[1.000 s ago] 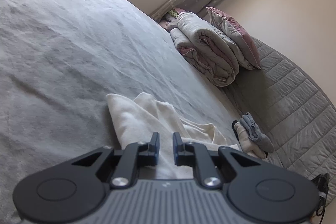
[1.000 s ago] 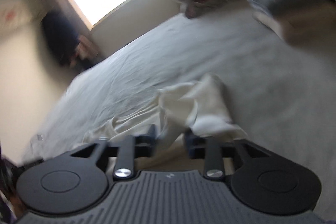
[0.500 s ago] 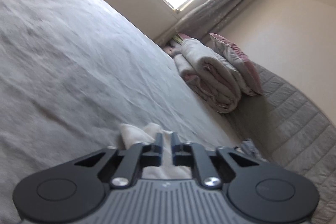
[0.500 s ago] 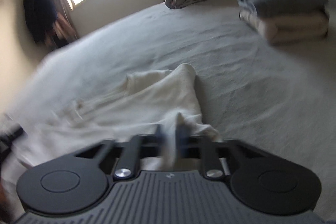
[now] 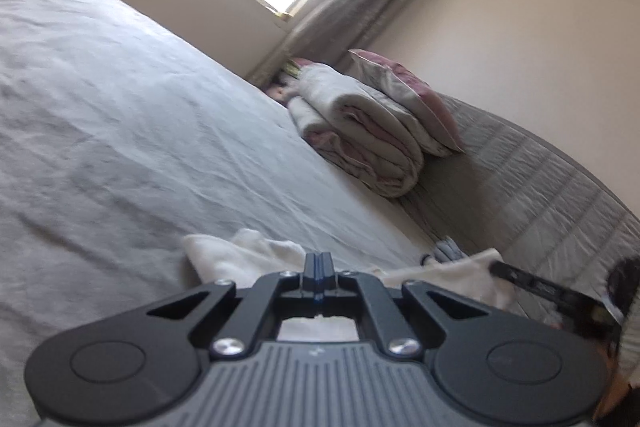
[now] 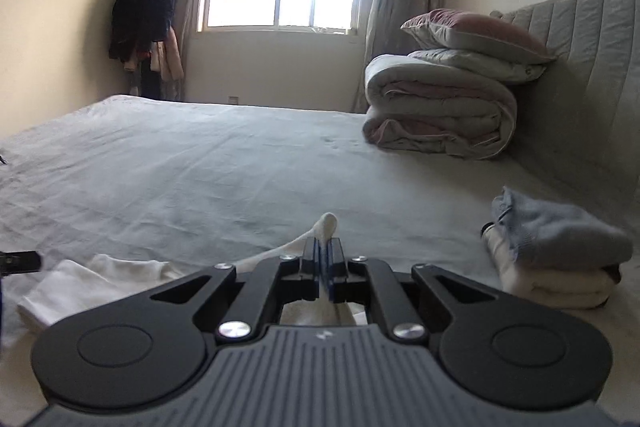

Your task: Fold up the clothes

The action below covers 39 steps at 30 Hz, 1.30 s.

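Observation:
A cream garment [image 5: 240, 255] lies crumpled on the grey bed sheet [image 5: 120, 131], close in front of both grippers. My left gripper [image 5: 318, 261] is shut on a part of the garment at its near edge. My right gripper [image 6: 323, 259] is shut on a fold of the same cream garment [image 6: 326, 225], and a tuft of it sticks up above the fingertips. The rest of the garment spreads to the left in the right wrist view [image 6: 100, 275]. The right gripper also shows at the right edge of the left wrist view [image 5: 540, 285].
A folded stack, a grey-blue garment [image 6: 560, 231] on a cream one [image 6: 552, 283], lies to the right. A rolled duvet [image 6: 440, 107] and pillows [image 6: 476, 31] stand at the quilted headboard [image 6: 580, 75]. Dark clothes [image 6: 144, 3] hang in the far corner by the window.
Both grippers have closed on the cream garment; earlier their jaws stood open over it. Both have tilted up to a lower, flatter view across the bed.

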{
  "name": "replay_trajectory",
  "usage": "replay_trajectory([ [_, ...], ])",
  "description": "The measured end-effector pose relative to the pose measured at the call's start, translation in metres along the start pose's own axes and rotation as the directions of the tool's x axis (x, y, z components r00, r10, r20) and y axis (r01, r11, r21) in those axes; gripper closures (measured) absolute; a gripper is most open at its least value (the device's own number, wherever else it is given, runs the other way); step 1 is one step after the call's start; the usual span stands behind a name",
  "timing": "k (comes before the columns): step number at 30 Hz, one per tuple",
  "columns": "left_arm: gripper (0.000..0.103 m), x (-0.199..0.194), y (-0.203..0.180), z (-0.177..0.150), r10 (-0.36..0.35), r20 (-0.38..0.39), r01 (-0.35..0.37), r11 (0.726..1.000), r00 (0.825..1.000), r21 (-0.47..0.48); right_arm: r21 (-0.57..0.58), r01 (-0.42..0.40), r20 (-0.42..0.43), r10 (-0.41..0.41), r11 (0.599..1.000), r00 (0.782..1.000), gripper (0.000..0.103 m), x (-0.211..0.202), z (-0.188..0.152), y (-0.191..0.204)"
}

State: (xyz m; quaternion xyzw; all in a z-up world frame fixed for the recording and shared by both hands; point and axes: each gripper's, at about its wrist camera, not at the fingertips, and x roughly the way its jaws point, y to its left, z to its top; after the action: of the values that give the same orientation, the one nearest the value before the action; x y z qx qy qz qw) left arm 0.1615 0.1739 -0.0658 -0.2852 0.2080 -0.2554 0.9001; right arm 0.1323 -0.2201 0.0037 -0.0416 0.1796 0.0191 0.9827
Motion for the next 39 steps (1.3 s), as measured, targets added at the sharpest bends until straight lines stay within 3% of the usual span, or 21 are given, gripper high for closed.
replay_trajectory([
  [4,0.103,0.011,-0.006,-0.006,0.004,-0.106,0.001,0.999,0.994,0.049,-0.001,0.035,-0.055,-0.035,0.999,0.998,0.098,0.024,-0.024,-0.016],
  [7,0.103,0.027,-0.014,-0.014,0.070,-0.221,-0.042,0.991,0.973,0.129,0.014,0.059,-0.125,-0.057,0.998,0.991,0.098,0.049,-0.050,-0.027],
  [10,0.103,0.031,-0.020,-0.019,0.095,-0.262,-0.047,0.981,0.960,0.186,0.049,0.074,-0.208,-0.062,0.996,0.976,0.095,0.069,-0.074,-0.034],
  [12,0.103,0.028,-0.018,-0.017,0.084,-0.255,-0.040,0.985,0.963,0.171,0.055,0.082,-0.223,-0.068,0.995,0.972,0.086,0.072,-0.081,-0.035],
  [14,0.103,0.022,-0.013,-0.011,0.044,-0.216,-0.018,0.993,0.976,0.118,0.050,0.099,-0.203,-0.087,0.994,0.975,0.065,0.065,-0.076,-0.032],
  [15,0.102,0.019,-0.011,-0.008,0.024,-0.194,-0.006,0.996,0.981,0.092,0.049,0.104,-0.187,-0.093,0.993,0.978,0.061,0.062,-0.072,-0.031],
  [20,0.102,0.021,0.005,0.005,0.000,-0.064,0.000,1.000,0.998,0.004,0.036,0.070,-0.098,-0.066,0.997,0.993,0.060,0.047,-0.049,-0.017],
  [22,0.102,0.033,0.010,0.003,0.077,-0.081,-0.079,0.997,0.994,-0.024,0.038,0.031,-0.106,-0.027,0.999,0.994,0.060,0.052,-0.048,-0.011],
  [24,0.101,0.046,0.015,-0.001,0.198,-0.131,-0.202,0.979,0.972,-0.023,0.038,0.011,-0.127,-0.006,0.999,0.992,0.060,0.062,-0.056,-0.006],
  [28,0.101,0.048,0.008,-0.001,0.239,-0.129,-0.239,0.971,0.962,0.018,0.076,0.007,-0.209,0.009,0.997,0.978,0.059,0.084,-0.076,-0.010],
  [30,0.101,0.045,0.006,0.001,0.228,-0.123,-0.228,0.974,0.966,0.013,0.106,-0.011,-0.214,0.033,0.994,0.976,0.057,0.085,-0.073,-0.014],
  [33,0.100,0.035,0.009,0.008,0.123,-0.088,-0.127,0.991,0.988,-0.042,0.100,-0.009,-0.200,0.029,0.995,0.979,0.055,0.080,-0.071,-0.012],
  [35,0.100,0.028,0.011,0.011,0.031,-0.078,-0.036,0.998,0.996,-0.057,0.103,-0.016,-0.180,0.035,0.995,0.983,0.046,0.076,-0.071,-0.011],
  [37,0.099,0.029,0.008,0.011,-0.018,-0.149,0.015,1.000,0.989,-0.023,0.116,-0.030,-0.174,0.050,0.993,0.983,0.040,0.075,-0.073,-0.012],
  [39,0.096,0.036,0.007,0.004,0.070,-0.295,-0.043,0.994,0.953,0.097,0.139,-0.049,-0.181,0.074,0.989,0.981,0.038,0.078,-0.077,-0.015],
])
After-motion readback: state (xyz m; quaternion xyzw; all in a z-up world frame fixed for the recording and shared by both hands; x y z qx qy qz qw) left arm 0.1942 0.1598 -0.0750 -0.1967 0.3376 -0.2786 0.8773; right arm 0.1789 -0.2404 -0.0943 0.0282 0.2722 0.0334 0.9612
